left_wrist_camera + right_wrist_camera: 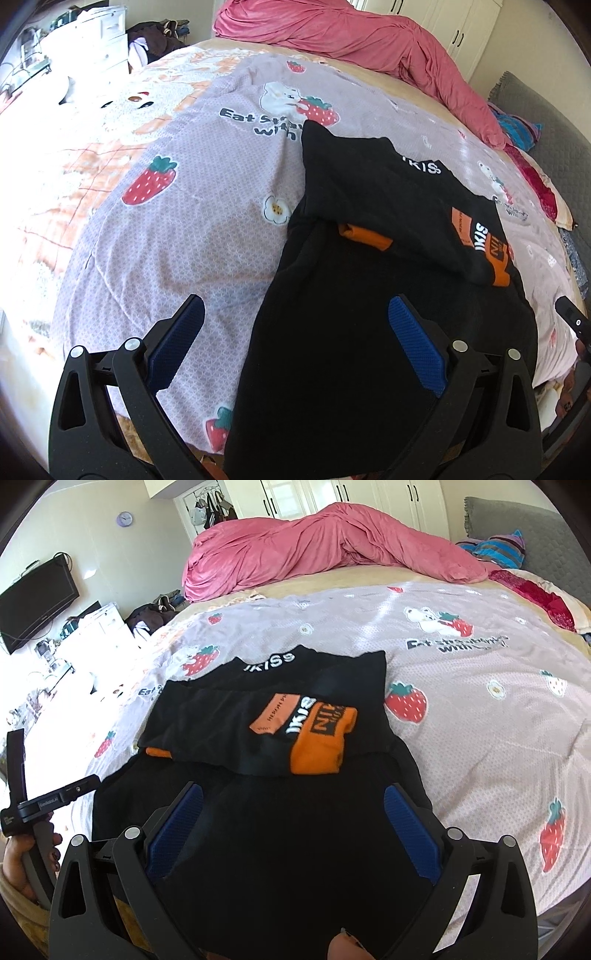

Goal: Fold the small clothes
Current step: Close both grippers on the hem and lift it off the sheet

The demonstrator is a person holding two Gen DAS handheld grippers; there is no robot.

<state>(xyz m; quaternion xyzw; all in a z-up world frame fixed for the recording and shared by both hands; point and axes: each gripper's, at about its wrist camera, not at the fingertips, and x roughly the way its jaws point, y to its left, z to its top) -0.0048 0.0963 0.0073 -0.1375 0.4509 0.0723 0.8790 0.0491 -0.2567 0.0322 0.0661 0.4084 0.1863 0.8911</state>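
Blue-padded left gripper (295, 314) hovers wide apart, empty, over near edge of black garment (369, 332). Right gripper (293, 801) likewise spread, nothing held, above same black cloth (295, 849). Folded black-and-orange piece (280, 723) lies atop it, on strawberry-print bedspread (480, 709). Pink duvet (314, 550) bunched at far side of bed.

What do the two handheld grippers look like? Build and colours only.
Both match: the left gripper and right gripper have black plastic finger arms with cut-out slots and silver round pivot pins. Finger pads are blue with a fine textured surface. In the right wrist view, the left unit's black handle body carries small white lettering, too small to read. No cables or sleeves visible.
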